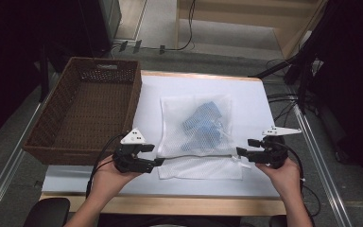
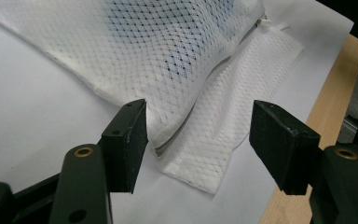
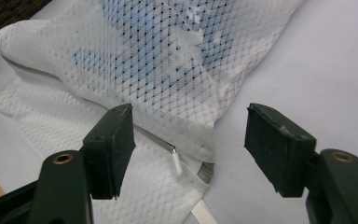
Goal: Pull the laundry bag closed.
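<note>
A white mesh zip bag (image 1: 196, 142) lies flat on the white table cover, with blue cloth (image 1: 203, 124) showing through it. My left gripper (image 1: 153, 155) is at the bag's near left corner, open; in the left gripper view the bag's corner (image 2: 191, 163) lies between the wide-apart jaws (image 2: 198, 144). My right gripper (image 1: 246, 146) is at the near right corner, open too. In the right gripper view the white zipper pull (image 3: 176, 161) and the end of the zip lie between its jaws (image 3: 189, 149), and neither pad touches them.
A brown wicker basket (image 1: 101, 61), with nothing in it, stands at the left, touching the white cover (image 1: 250, 94). The table's wooden front edge (image 1: 170, 205) runs just behind the hands. Cables (image 1: 283, 101) lie off the table's right side.
</note>
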The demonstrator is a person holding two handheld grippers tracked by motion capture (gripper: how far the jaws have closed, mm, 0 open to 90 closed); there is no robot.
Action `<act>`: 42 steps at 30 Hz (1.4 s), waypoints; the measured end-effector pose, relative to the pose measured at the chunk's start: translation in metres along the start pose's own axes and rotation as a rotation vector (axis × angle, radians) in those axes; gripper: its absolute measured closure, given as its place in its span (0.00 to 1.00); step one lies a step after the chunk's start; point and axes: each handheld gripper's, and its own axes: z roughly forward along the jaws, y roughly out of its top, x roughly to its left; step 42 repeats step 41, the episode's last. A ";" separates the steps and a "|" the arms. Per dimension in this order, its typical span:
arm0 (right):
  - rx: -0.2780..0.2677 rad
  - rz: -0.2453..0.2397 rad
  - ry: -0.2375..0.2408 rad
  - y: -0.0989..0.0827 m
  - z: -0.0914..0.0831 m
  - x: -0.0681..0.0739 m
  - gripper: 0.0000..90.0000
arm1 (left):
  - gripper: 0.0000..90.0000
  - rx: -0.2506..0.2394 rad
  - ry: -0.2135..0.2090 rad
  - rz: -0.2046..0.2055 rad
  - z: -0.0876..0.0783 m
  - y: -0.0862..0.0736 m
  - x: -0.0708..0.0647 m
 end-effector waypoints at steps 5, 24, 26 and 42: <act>-0.014 0.011 -0.016 -0.002 0.002 -0.007 0.35 | 0.43 -0.006 0.004 -0.015 -0.002 -0.001 0.005; -0.005 0.025 -0.071 -0.006 0.005 -0.014 0.36 | 0.44 0.003 0.012 0.010 -0.001 -0.003 0.006; -0.008 0.025 -0.075 -0.006 0.005 -0.015 0.36 | 0.44 0.002 0.011 0.008 -0.001 -0.003 0.006; 0.001 0.023 -0.080 -0.006 0.007 -0.015 0.36 | 0.43 0.003 0.003 0.000 0.003 -0.005 0.005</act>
